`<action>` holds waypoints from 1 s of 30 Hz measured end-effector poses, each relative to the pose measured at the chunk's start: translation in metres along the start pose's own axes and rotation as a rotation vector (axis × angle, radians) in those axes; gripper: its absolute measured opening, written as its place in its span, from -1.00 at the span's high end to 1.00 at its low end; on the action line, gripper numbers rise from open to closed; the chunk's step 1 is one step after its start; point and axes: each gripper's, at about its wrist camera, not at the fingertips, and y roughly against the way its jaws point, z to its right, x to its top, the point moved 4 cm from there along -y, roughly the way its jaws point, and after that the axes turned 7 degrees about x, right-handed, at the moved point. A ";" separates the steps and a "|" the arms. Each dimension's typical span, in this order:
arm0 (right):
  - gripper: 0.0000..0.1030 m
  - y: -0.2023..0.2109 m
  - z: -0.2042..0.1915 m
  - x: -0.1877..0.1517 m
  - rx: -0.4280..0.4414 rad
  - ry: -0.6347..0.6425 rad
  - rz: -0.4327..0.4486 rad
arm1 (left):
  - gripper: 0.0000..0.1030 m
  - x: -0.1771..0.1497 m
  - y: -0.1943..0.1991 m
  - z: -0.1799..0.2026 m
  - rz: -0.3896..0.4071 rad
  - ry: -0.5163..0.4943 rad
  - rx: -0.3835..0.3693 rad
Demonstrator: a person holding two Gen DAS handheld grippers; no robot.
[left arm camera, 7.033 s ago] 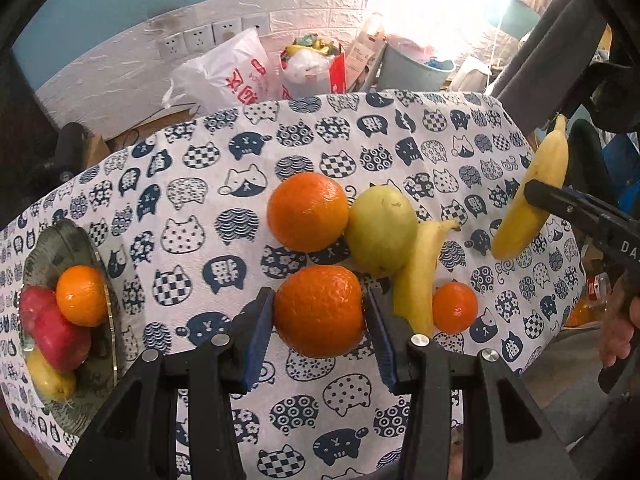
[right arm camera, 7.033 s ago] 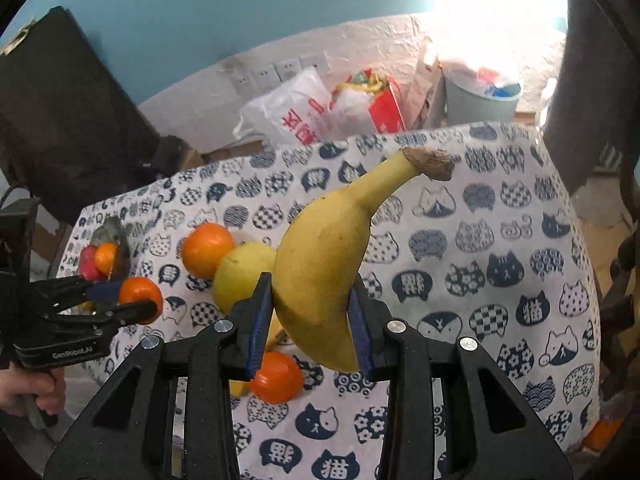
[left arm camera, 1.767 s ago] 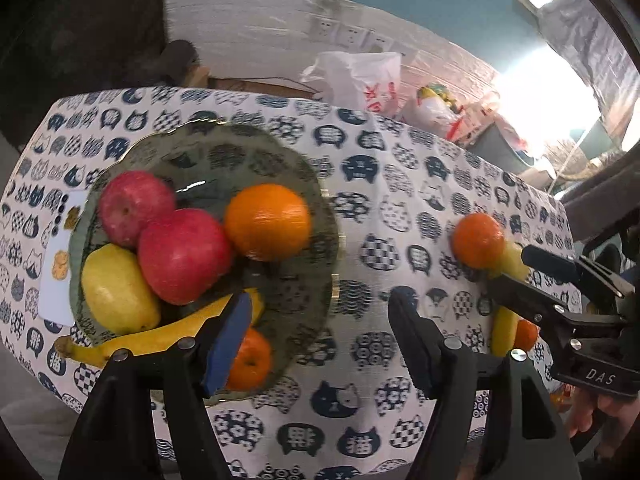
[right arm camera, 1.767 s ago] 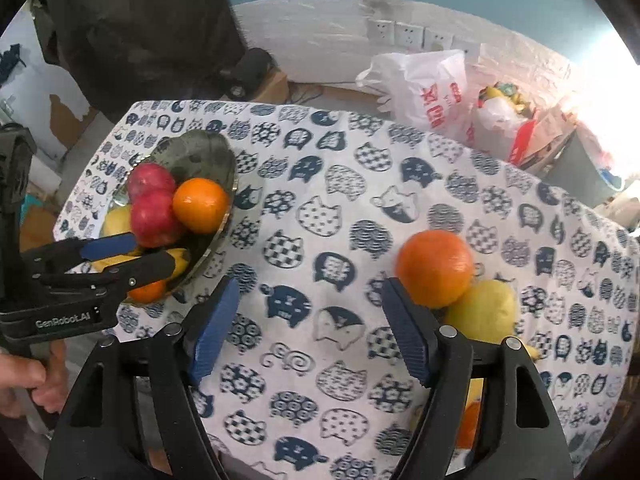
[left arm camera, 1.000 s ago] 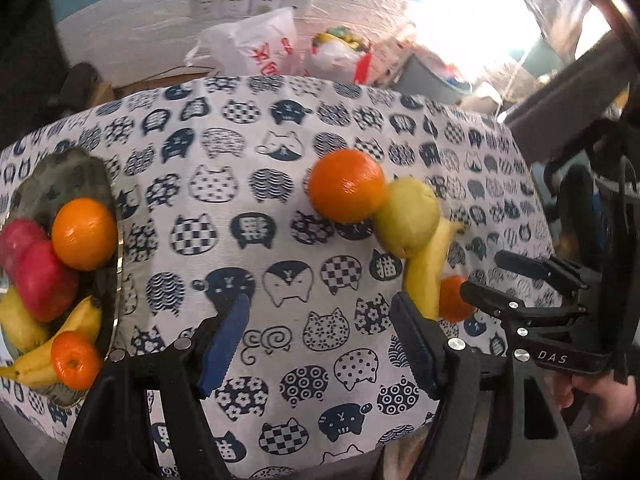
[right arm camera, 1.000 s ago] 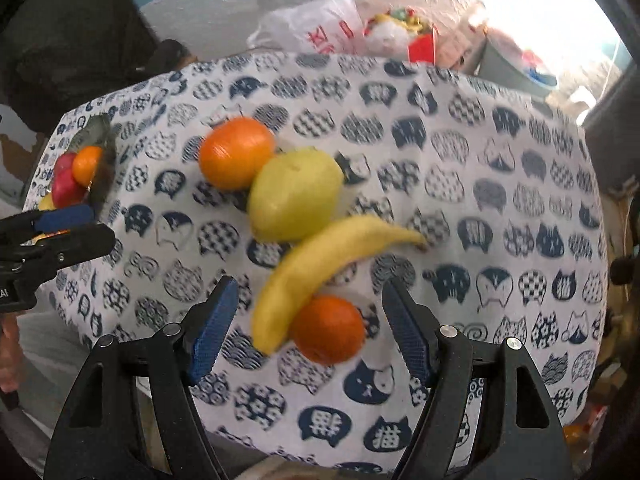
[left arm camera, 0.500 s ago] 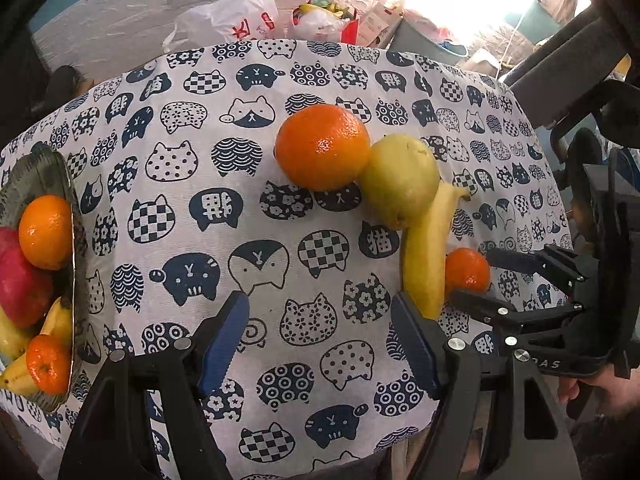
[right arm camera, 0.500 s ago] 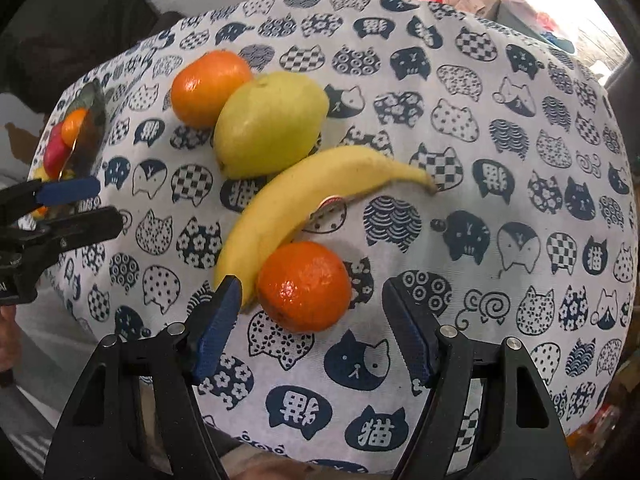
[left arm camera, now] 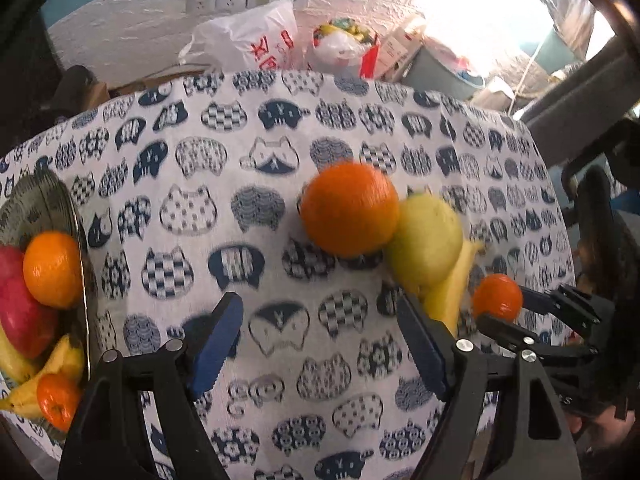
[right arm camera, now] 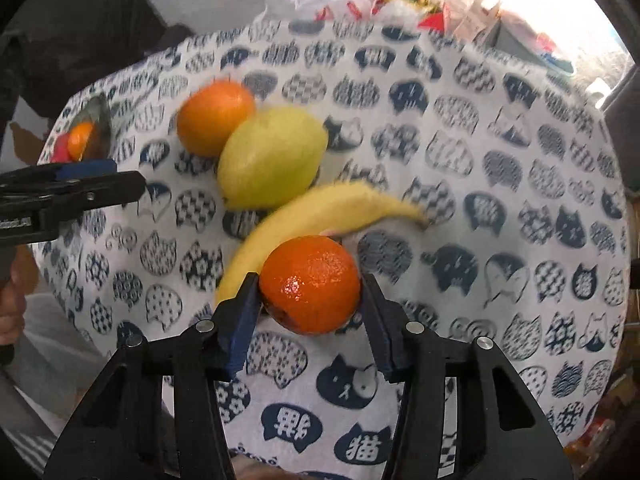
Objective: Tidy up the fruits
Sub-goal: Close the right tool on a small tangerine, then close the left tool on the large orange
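Observation:
On the cat-print tablecloth [right arm camera: 460, 160] lie a big orange [right arm camera: 214, 118], a yellow-green pear [right arm camera: 272, 158], a banana [right arm camera: 312, 216] and a small orange [right arm camera: 310, 284]. My right gripper [right arm camera: 306, 286] points steeply down, its jaws closing with both blue pads against the small orange's sides. In the left wrist view that small orange [left arm camera: 498, 296] sits between the right gripper's fingers [left arm camera: 540, 300]. My left gripper [left arm camera: 318, 312] hangs over bare cloth just short of the big orange [left arm camera: 350, 208], jaws opening with nothing between them.
A glass plate [left arm camera: 60, 196] at the table's left edge holds red apples, an orange, bananas and a small orange. Behind the table stand a white plastic bag [left arm camera: 248, 40], a bucket and a wall with sockets. The table's right edge drops off near the right gripper.
The right jaws have closed in from wide apart onto the small orange. The left gripper has drifted and its jaws stand a little wider.

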 end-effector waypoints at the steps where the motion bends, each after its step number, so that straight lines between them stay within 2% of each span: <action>1: 0.05 0.003 0.002 0.004 -0.012 -0.004 0.019 | -0.56 0.005 -0.001 0.001 0.007 0.002 -0.003; 9: 0.05 0.011 0.019 0.039 -0.083 -0.021 0.122 | -0.57 0.029 -0.011 0.016 0.025 -0.001 -0.024; 17: 0.05 0.000 0.032 0.056 -0.062 -0.059 0.124 | -0.57 0.046 -0.029 0.028 -0.002 0.043 -0.054; 25: 0.05 -0.005 0.039 0.064 -0.054 -0.071 0.122 | -0.65 0.055 -0.049 0.031 -0.027 0.062 -0.030; 30: 0.05 -0.008 0.045 0.067 -0.052 -0.087 0.123 | -0.64 0.058 -0.056 0.028 -0.025 0.079 -0.048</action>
